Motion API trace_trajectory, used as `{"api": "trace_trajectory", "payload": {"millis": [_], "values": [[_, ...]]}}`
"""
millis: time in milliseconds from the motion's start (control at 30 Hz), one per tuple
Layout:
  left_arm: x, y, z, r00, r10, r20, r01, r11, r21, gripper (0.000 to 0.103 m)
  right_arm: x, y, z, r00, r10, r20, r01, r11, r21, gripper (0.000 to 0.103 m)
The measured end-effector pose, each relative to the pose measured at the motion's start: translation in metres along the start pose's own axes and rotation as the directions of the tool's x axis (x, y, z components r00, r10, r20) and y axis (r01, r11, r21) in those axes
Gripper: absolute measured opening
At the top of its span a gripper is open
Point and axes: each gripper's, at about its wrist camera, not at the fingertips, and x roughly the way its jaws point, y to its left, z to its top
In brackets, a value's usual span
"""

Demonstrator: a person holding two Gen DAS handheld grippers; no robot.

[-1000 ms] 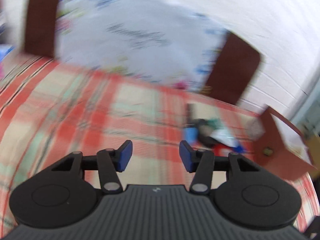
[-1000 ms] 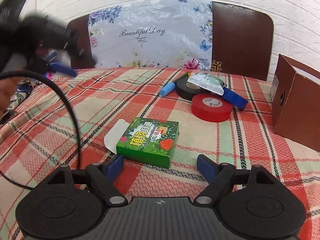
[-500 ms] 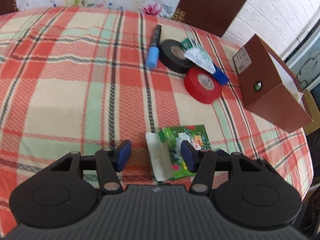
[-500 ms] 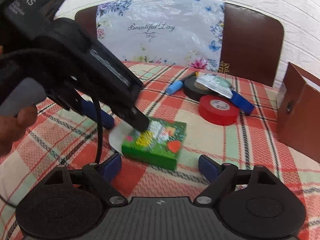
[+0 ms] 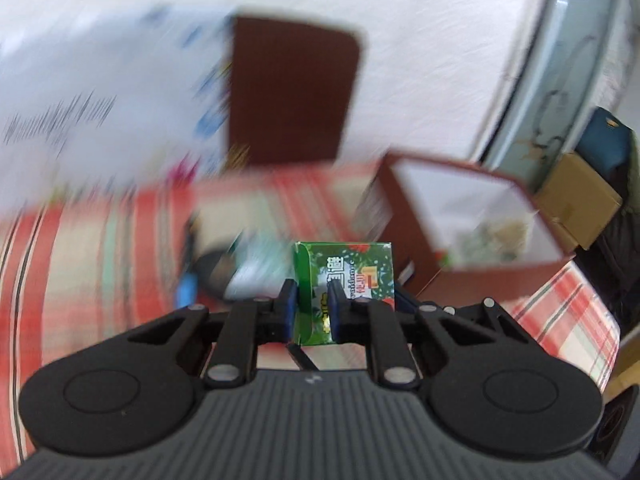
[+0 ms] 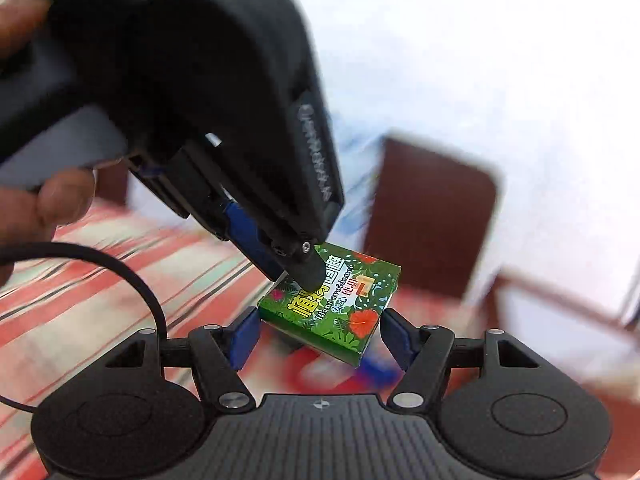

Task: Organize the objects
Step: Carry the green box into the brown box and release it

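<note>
The green box (image 5: 344,280) is pinched by its edge in the left gripper (image 5: 310,308), up off the plaid tablecloth (image 5: 100,264). The right gripper (image 6: 316,336) has been closing; its pads flank the box, apparently not touching. An open brown box (image 5: 452,276) sits ahead-right.

Left tool (image 5: 311,312) clamped tight, right tool (image 6: 316,338) half-spread, just narrowing

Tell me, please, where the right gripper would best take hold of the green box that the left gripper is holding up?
Probably across the two short edges of the green box, coming level from the near side: the left gripper pinches its far end, and the right gripper, jaws just closing, already straddles it untouched.
</note>
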Motion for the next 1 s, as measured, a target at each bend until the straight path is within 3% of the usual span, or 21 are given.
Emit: {"api": "trace_trajectory", "payload": {"millis": [133,267,500,633,767,900,1000], "values": [[0.022,-0.052,0.025,0.996,-0.071,0.048,0.067,0.995,0.08,0.018,-0.004,-0.054,0.005,0.991,-0.125,0.048,0.123,0.992,0.042,0.065],[0.06,-0.093,0.031,0.991,-0.132,0.033,0.127,0.985,0.118,0.018,-0.005,-0.105,-0.011,0.977,-0.215,0.015,0.213,0.973,0.088,0.065],[0.114,-0.131,0.029,0.991,-0.123,-0.057,0.129,0.984,0.119,0.02,0.007,-0.165,-0.043,0.963,-0.252,-0.09,0.265,0.946,0.188,0.071],[0.106,-0.127,0.026,0.996,-0.087,-0.028,0.09,0.989,0.118,0.02,0.001,-0.174,-0.048,0.962,-0.262,-0.076,0.273,0.936,0.224,0.075],[0.079,-0.108,0.024,0.997,-0.062,0.054,0.057,0.994,0.089,0.021,-0.008,-0.167,-0.052,0.965,-0.26,-0.045,0.263,0.934,0.244,0.075],[0.048,-0.069,0.012,0.994,0.019,0.105,-0.021,1.0,0.018,0.021,-0.023,-0.146,-0.05,0.972,-0.234,0.015,0.224,0.945,0.24,0.075],[0.034,-0.03,-0.006,0.992,0.093,0.082,-0.088,0.994,-0.064,0.021,-0.025,-0.122,-0.048,0.981,-0.185,0.052,0.171,0.963,0.209,0.075]]}}
